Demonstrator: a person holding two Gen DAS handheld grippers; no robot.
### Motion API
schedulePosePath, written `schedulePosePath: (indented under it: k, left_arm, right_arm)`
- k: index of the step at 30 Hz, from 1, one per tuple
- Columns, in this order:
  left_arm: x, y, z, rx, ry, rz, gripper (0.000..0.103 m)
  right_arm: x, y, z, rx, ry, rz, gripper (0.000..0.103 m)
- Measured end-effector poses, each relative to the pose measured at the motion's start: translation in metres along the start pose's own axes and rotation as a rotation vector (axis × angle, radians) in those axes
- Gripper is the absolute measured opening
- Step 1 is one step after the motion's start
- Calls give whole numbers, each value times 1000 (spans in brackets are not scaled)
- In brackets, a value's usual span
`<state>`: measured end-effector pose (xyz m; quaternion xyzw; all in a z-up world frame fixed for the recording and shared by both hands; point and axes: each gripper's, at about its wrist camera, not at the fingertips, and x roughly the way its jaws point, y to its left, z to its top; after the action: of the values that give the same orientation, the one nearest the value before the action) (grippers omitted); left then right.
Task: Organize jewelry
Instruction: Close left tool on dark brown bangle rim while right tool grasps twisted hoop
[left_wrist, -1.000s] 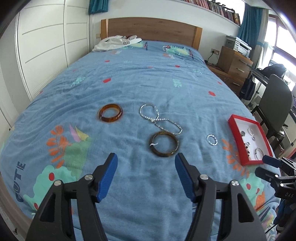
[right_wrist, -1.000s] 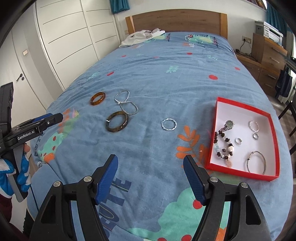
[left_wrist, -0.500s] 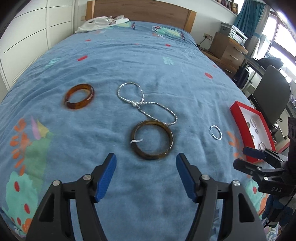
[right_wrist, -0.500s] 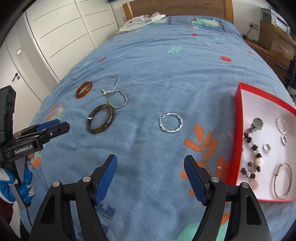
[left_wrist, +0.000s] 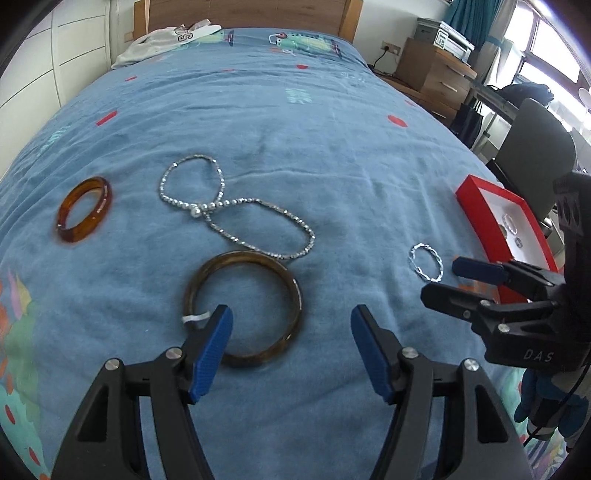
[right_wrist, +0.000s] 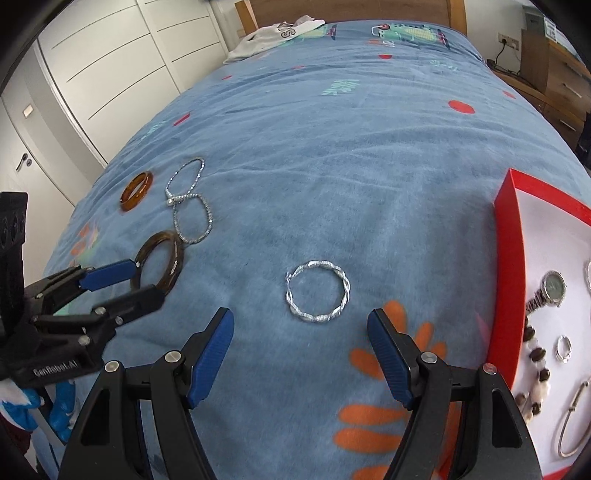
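Blue fleece bedspread (right_wrist: 369, 155) printed with orange flowers carries the loose jewelry, and both tools hang over it with nothing between their pads. The left tool (left_wrist: 291, 332) stands wide above the dark brown mottled bangle (left_wrist: 243, 306), its left pad over the rim where a small white tag sits. The right tool (right_wrist: 299, 338) is also wide, just short of the twisted silver bracelet (right_wrist: 317, 291), which lies flat between it and the far side of the bed.

I judge the main risk to be the soft cloth: a pad coming down on a rim could press the ring into the pile or skate it sideways, and a thin twisted hoop lying flat offers little edge to pinch. Closing the left tool across the whole bangle may also fail if the span is too narrow.

Just beyond the brown bangle, seemingly touching its far rim, lies the beaded silver chain necklace (left_wrist: 229, 210), which could snag and be dragged along. An amber translucent bangle (left_wrist: 84, 210) rests well apart to the left. The red shallow box with white lining (right_wrist: 511, 258) waits at the right, already holding a watch, rings and a beaded strand; its raised wall must be cleared
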<state>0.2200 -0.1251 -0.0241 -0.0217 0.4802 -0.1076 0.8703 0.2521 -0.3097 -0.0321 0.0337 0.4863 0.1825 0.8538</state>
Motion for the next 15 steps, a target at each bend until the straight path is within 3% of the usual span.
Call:
schedulePosePath:
  k: [3, 5, 10, 12, 14, 15]
  left_arm:
    - [10, 0, 2, -2, 9, 12, 61]
    - [16, 0, 2, 1, 16, 26, 54]
    - [24, 2, -2, 5, 20, 56, 43]
    - [24, 1, -3, 11, 17, 69, 37]
    - [23, 2, -4, 7, 16, 75, 22]
    - [23, 1, -4, 6, 17, 73, 17]
  right_arm:
    - [9, -2, 7, -1, 3, -6, 73]
    - [13, -3, 9, -2, 6, -8, 70]
    - [22, -5, 11, 1, 15, -21, 56]
    - [23, -6, 10, 6, 13, -26, 51]
    - [23, -8, 10, 10, 9, -30, 40]
    - [23, -8, 9, 14, 8, -29, 40]
